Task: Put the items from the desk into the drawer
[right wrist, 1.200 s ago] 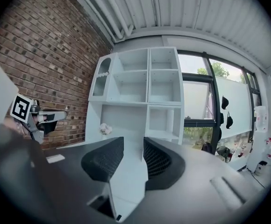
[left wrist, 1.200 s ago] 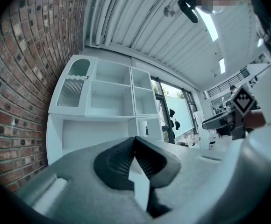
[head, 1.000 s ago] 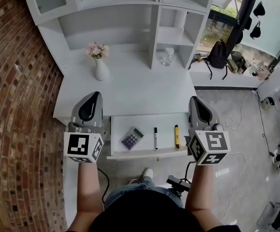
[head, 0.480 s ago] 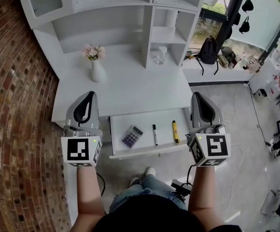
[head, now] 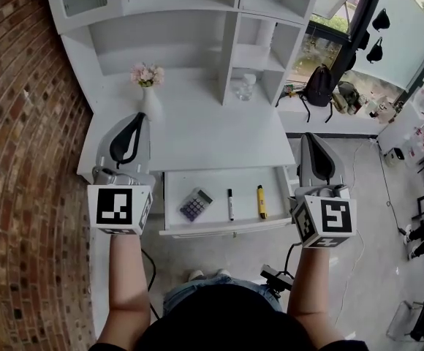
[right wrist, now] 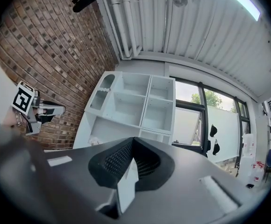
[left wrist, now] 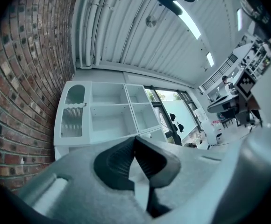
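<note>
The drawer (head: 279,194) stands open at the 6 o'clock edge of the desk (head: 212,134); inside lie a calculator (head: 196,204) toward 9 o'clock, a black marker (head: 230,204) mid-drawer and a yellow highlighter (head: 260,202) toward 3 o'clock; the left gripper (head: 134,120) at the drawer's 9 o'clock and the right gripper (head: 311,139) at its 3 o'clock both have jaws pressed together on nothing.

Flower vase (head: 150,97), brick wall (head: 22,167), backpack (head: 318,86)
</note>
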{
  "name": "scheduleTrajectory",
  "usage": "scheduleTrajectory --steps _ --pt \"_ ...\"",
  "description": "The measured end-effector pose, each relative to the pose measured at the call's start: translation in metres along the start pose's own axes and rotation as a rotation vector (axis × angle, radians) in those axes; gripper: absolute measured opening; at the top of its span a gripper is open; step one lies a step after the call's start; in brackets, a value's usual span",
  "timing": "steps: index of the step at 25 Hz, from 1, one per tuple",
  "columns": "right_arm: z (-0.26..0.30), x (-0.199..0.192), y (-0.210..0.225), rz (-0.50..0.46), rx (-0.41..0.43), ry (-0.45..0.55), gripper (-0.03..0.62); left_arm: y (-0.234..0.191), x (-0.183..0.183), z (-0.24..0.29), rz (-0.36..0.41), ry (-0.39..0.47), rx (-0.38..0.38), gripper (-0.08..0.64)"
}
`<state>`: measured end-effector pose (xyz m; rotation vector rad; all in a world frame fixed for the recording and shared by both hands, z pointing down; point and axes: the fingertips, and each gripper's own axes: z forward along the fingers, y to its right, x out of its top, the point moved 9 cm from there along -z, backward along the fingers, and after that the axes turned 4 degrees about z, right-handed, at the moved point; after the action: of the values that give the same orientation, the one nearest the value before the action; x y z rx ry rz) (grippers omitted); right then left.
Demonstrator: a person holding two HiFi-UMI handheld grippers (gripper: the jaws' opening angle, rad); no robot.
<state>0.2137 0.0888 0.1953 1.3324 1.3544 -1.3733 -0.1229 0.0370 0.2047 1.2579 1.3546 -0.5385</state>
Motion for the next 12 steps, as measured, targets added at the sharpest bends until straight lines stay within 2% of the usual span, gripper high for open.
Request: scheduleTrajectory --steps 12 --pt "-0.011 0.005 0.017 -0.027 0.033 0.042 0.009 0.021 0.012 0.003 0.007 0.011 0.026 -0.002"
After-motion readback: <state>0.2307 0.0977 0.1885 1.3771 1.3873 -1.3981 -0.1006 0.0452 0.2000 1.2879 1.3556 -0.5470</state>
